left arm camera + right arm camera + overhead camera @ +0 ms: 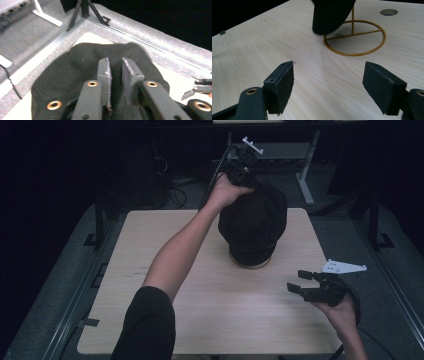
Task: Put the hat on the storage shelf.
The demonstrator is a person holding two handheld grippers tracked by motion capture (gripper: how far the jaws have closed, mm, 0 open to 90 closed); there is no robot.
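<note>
A black hat [252, 222] sits on a gold wire stand [250, 264] near the middle of the far half of the light wooden surface [150, 320]. The person's left arm reaches forward across the surface, and the left tool [243, 169] sits at the top rear of the hat. In the left gripper view its jaws stand close together with only a narrow gap, pressed down against the dark cloth [75, 75]; whether any fabric is pinched between them cannot be told. The right tool [302, 282] is held in the right hand [342, 312] near the surface's right edge, well apart from the hat, its jaws spread wide and holding nothing. In the right gripper view the stand's round gold base [355, 37] rests on the surface [262, 37], with the hat's lower edge [329, 15] hanging over it.
</note>
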